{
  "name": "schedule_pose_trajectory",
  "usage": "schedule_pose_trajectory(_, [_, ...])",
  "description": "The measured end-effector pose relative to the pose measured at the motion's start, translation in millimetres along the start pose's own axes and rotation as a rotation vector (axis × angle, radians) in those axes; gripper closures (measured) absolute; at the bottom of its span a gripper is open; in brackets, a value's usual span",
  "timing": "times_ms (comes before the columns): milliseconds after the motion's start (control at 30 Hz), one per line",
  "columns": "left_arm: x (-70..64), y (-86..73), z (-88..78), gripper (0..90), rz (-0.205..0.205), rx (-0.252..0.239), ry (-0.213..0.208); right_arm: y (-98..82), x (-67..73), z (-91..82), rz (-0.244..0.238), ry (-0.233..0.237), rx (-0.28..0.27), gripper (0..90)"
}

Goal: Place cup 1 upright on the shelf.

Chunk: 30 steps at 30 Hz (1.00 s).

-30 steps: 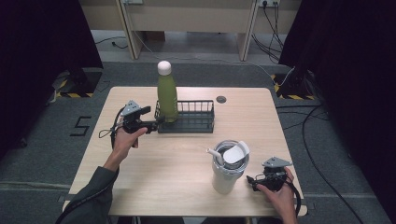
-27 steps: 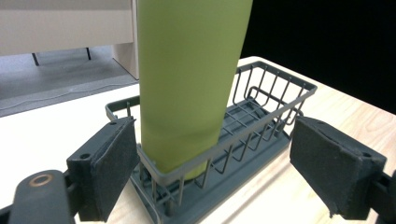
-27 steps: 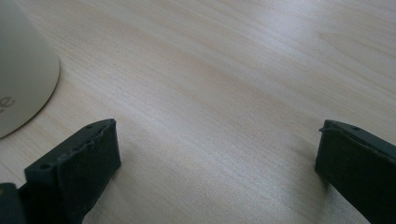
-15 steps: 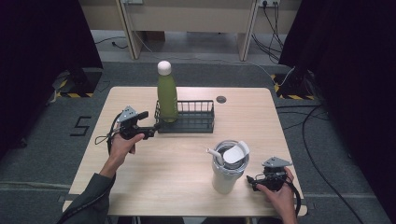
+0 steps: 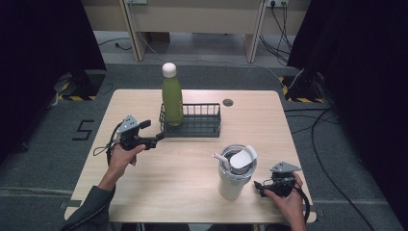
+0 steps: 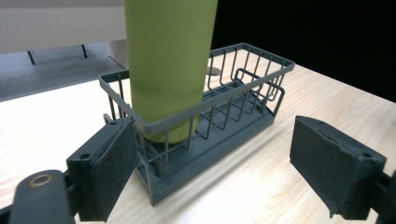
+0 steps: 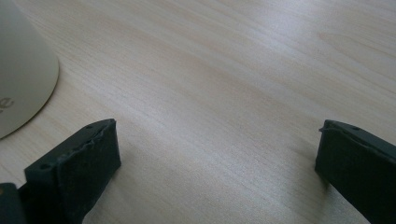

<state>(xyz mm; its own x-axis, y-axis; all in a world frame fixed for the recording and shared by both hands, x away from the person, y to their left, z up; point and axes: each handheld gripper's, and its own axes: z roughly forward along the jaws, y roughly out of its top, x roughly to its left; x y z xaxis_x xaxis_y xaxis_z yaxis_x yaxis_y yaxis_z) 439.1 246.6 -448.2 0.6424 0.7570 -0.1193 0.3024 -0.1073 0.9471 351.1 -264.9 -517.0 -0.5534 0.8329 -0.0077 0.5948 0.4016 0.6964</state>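
From where I stand, the left gripper (image 5: 153, 139) sits at the near left corner of the dark wire basket (image 5: 202, 126), its jaws spread wide and holding nothing. Through the left gripper view one pad (image 6: 112, 163) is right against the basket's corner wires while the other (image 6: 334, 170) hangs well off to the side over bare wood. The green bottle (image 5: 172, 98) stands upright in the left end of that basket, toward the back of the table (image 5: 159, 187), its white cap well above the rim. The right gripper (image 5: 262, 186) rests low on the table near the front right corner, just beside the pale tumbler (image 5: 233, 175) with its lid and straw; its jaws are also apart, with only tabletop between them in the right gripper view. My worry is the bottle: it is tall and narrow and the basket only fences its lower part, so if the near pad catches the wire and shoves, the light basket could slide or tip and take the bottle over with it. Closing on the wire corner instead of the bottle's body would likely drag the whole basket. On the other side, a careless swing of the right hand could knock the tumbler, which looks top-heavy with that lid.
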Motion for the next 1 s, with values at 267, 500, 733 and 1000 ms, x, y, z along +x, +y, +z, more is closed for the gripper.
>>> schedule_pose_trajectory(267, [-5.7,-10.5,-7.4,14.7,0.026,0.025,-0.002,0.0,0.0,0.0,0.000,0.000,0.000,0.3])
schedule_pose_trajectory(500, [-7.1,-25.1,-12.5,14.7,0.033,0.055,-0.002,0.0,0.0,0.0,0.000,0.000,0.000,0.3])
schedule_pose_trajectory(733, [-8.1,-40.8,-15.5,14.7,0.026,0.091,-0.001,0.0,0.0,0.0,0.000,0.000,0.000,0.3])
schedule_pose_trajectory(1000, [-11.1,-56.0,-19.7,14.7,0.023,0.131,-0.003,0.0,0.0,0.0,0.000,0.000,0.000,0.3])
